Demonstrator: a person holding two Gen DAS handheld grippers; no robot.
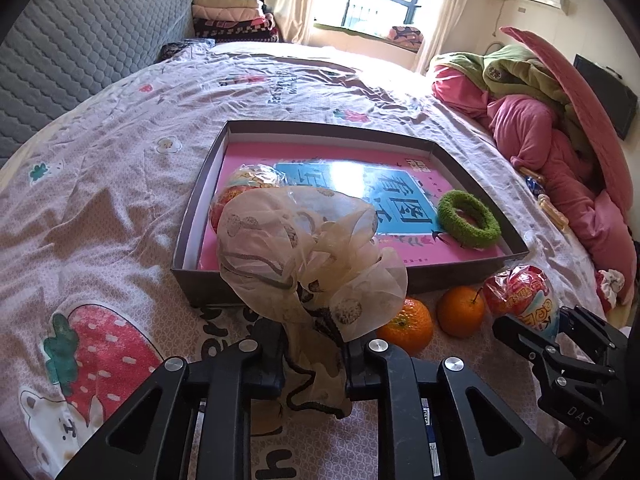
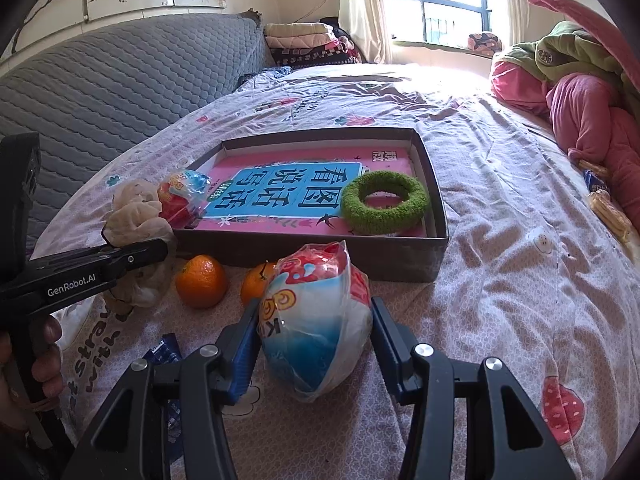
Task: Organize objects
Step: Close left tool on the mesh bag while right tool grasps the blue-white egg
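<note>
My left gripper (image 1: 314, 360) is shut on a beige sheer fabric scrunchie (image 1: 308, 264), held just in front of the box's near left corner. The same gripper (image 2: 132, 256) shows at the left of the right wrist view, gripping the scrunchie (image 2: 136, 216). My right gripper (image 2: 316, 344) is shut on a red, blue and white wrapped snack pack (image 2: 316, 320), pads against both sides. A shallow dark box (image 1: 188, 236) holds a pink book, a green fuzzy ring (image 1: 480, 236) and another wrapped snack pack (image 1: 244, 184). Two oranges (image 1: 406, 324) (image 1: 460, 310) lie before the box.
Everything sits on a bed with a printed sheet. A grey quilted headboard (image 1: 80, 40) runs along the left. Pink and green bedding (image 1: 540, 128) is heaped on the right, with small wrapped snacks (image 2: 608, 208) beside it. A blue packet (image 2: 164, 354) lies near my right gripper.
</note>
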